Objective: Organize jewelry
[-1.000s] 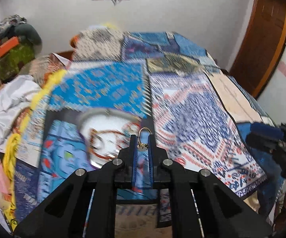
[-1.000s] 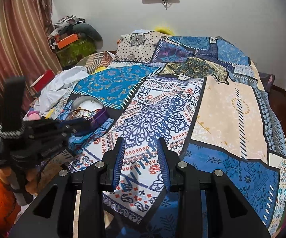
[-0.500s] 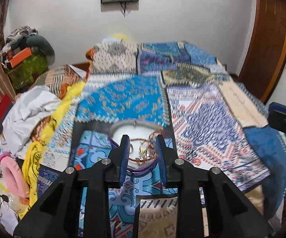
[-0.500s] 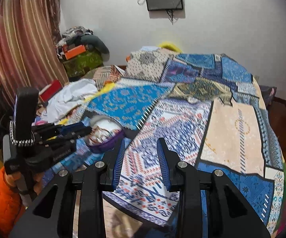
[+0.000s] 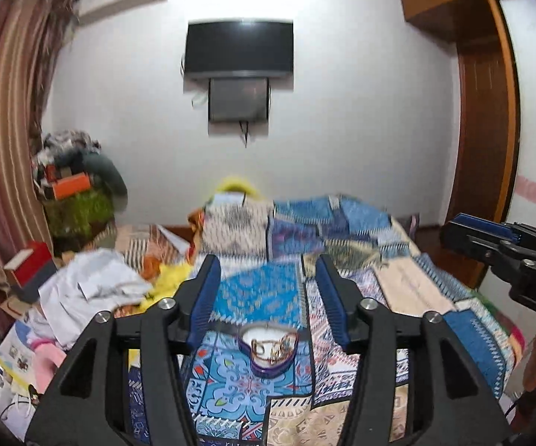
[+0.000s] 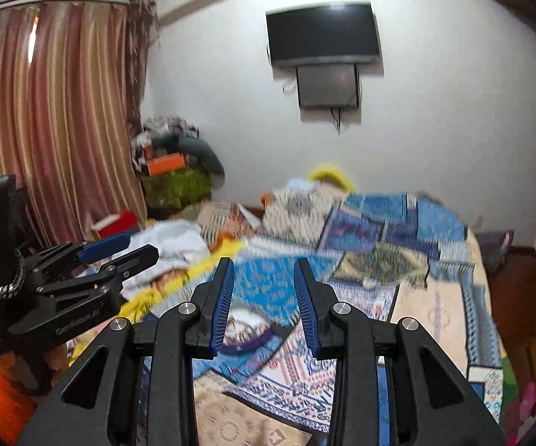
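A purple heart-shaped jewelry box (image 5: 268, 353) lies open on the patterned bedspread (image 5: 409, 290), with gold bangles and small pieces (image 5: 268, 349) on its white lining. My left gripper (image 5: 266, 264) is open and empty, raised well above and behind the box. My right gripper (image 6: 264, 264) is also open and empty, held high. The box shows blurred between the right fingers (image 6: 245, 330). Each gripper appears at the edge of the other's view: the right one (image 5: 491, 238), the left one (image 6: 119, 249).
A pile of white and yellow clothes (image 5: 93, 290) lies on the bed's left side. Pillows (image 5: 238, 223) sit at the head. A TV (image 5: 238, 48) hangs on the white wall. Striped curtains (image 6: 52, 122) are left, a wooden wardrobe (image 5: 483, 148) right.
The left gripper opened, letting a gold piece go into the box, then both grippers pulled back and tilted upward, away from the bed.
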The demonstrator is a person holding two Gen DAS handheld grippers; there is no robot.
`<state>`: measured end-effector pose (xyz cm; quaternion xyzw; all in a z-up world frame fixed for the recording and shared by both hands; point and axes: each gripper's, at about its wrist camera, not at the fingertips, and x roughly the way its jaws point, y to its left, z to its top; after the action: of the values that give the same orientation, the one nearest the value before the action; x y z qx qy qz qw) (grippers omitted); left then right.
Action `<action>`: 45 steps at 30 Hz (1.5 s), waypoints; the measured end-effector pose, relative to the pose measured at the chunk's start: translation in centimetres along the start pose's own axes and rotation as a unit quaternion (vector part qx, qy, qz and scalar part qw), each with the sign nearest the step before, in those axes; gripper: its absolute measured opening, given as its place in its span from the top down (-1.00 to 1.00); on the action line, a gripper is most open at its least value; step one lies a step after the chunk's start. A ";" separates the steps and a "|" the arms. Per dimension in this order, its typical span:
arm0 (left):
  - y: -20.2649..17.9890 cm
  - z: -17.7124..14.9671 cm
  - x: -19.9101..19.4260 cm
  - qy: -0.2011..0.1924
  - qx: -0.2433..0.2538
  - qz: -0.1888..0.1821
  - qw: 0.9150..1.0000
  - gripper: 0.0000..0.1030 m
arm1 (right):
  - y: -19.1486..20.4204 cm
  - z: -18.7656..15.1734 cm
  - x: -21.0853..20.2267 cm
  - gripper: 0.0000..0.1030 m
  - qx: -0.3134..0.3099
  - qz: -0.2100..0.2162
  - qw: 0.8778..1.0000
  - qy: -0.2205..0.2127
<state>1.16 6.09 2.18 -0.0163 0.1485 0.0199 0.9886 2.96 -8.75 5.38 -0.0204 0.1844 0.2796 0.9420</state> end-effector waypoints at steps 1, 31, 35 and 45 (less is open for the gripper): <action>-0.1 0.2 -0.7 -0.009 0.000 0.002 1.000 -0.18 | 0.3 0.2 -0.5 0.41 -0.003 -0.001 1.000 -0.008; -0.2 -0.3 -6.8 -0.062 -0.022 0.034 0.997 -0.99 | 3.1 -0.1 -5.2 -0.91 -0.011 -0.041 0.995 -0.087; -0.1 -0.4 -6.6 -0.059 -0.024 0.035 0.997 -0.99 | 3.0 -0.3 -5.0 -0.91 -0.007 -0.042 0.996 -0.079; -0.2 -0.4 -6.3 -0.055 -0.024 0.035 0.998 -0.99 | 2.8 -0.5 -5.0 -0.91 -0.003 -0.040 0.997 -0.070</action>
<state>-4.93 5.68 3.60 -0.0332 0.0940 0.0592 0.9933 -2.57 -9.08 6.94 -0.0113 0.1158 0.2428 0.9631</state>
